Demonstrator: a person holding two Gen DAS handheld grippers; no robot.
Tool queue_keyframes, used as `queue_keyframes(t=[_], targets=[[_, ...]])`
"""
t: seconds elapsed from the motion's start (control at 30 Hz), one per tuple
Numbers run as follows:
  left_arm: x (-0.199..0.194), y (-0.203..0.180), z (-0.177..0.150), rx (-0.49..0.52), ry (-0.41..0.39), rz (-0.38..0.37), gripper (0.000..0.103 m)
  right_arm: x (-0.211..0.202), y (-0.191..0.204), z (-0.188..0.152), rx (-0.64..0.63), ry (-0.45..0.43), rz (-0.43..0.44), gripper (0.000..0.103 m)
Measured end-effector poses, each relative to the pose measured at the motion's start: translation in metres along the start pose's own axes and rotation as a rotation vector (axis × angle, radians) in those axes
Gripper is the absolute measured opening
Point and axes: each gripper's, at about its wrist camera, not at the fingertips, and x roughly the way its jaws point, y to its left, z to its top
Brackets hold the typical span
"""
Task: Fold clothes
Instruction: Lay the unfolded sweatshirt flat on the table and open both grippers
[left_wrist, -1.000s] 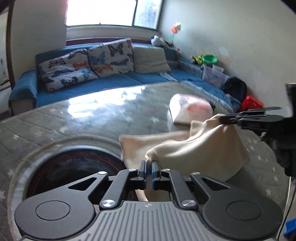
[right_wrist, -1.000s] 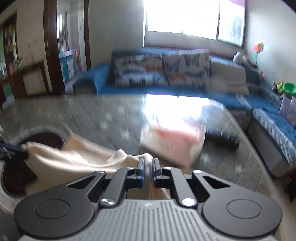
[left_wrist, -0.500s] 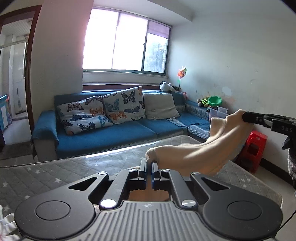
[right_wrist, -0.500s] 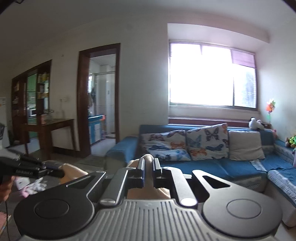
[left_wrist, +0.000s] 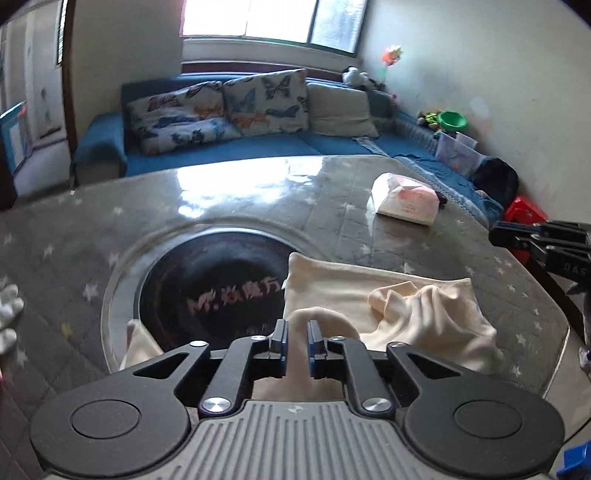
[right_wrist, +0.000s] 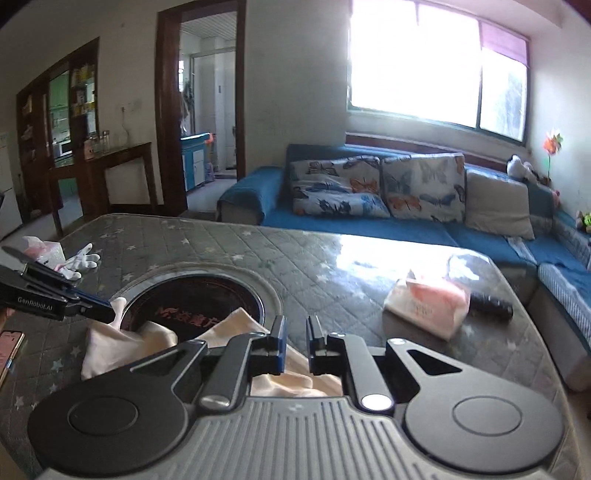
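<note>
A cream garment (left_wrist: 388, 302) lies rumpled on the grey star-quilted table (left_wrist: 258, 192), partly over the round black inset (left_wrist: 210, 291). My left gripper (left_wrist: 296, 334) has its jaws slightly apart with a fold of the cream cloth still between them. My right gripper (right_wrist: 296, 332) is open and empty, raised above the garment (right_wrist: 125, 339). In the left wrist view the right gripper (left_wrist: 543, 243) hovers at the right, clear of the cloth. In the right wrist view the left gripper (right_wrist: 99, 312) touches the cloth's left corner.
A white and pink tissue pack (left_wrist: 406, 199) lies on the far right of the table, with a black remote (right_wrist: 491, 304) beside it. White gloves (right_wrist: 83, 260) and a tissue box (right_wrist: 44, 251) sit at the left. A blue sofa (left_wrist: 221, 147) runs behind. A phone (right_wrist: 9, 349) is at the left edge.
Both grippers came down from holding the garment up in the air. The garment now lies on the table. The right gripper has opened and let go; the left jaws have loosened.
</note>
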Motion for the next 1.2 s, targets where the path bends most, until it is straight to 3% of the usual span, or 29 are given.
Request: queue_keyframes(t=[0.1,0.17,0.23,0.27,0.33,0.47,0.53,0.93,1.2], targets=[[0.0,-0.005,-0.005,-0.001,0.004,0.019,0.045,-0.007,0.006,-0.002,0.003,-0.012,0.001,0.034],[-0.001,-0.01,-0.01,0.008,0.005,0.035,0.05,-0.011,0.012,-0.006,0.005,-0.019,0.0,0.043],[0.0,-0.016,-0.014,0.011,0.007,0.038,0.06,-0.015,0.017,-0.011,0.01,-0.024,0.0,0.062],[0.0,-0.019,-0.016,0.013,0.008,0.039,0.062,-0.016,0.019,-0.014,0.016,-0.026,0.001,0.065],[0.001,-0.026,-0.021,0.024,0.006,0.057,0.075,-0.018,0.024,-0.02,0.028,-0.029,0.003,0.08],[0.001,-0.038,-0.031,0.049,0.0,0.099,0.095,-0.021,0.033,-0.035,0.037,-0.025,-0.007,0.09],[0.001,-0.042,-0.036,0.049,0.0,0.107,0.1,-0.023,0.037,-0.042,0.037,-0.019,-0.013,0.103],[0.001,-0.054,-0.06,0.035,0.018,0.153,0.103,-0.02,0.058,-0.074,0.056,0.114,-0.088,0.103],[0.001,-0.057,-0.074,0.048,0.024,0.19,0.103,-0.018,0.066,-0.089,0.14,0.171,-0.104,0.103]])
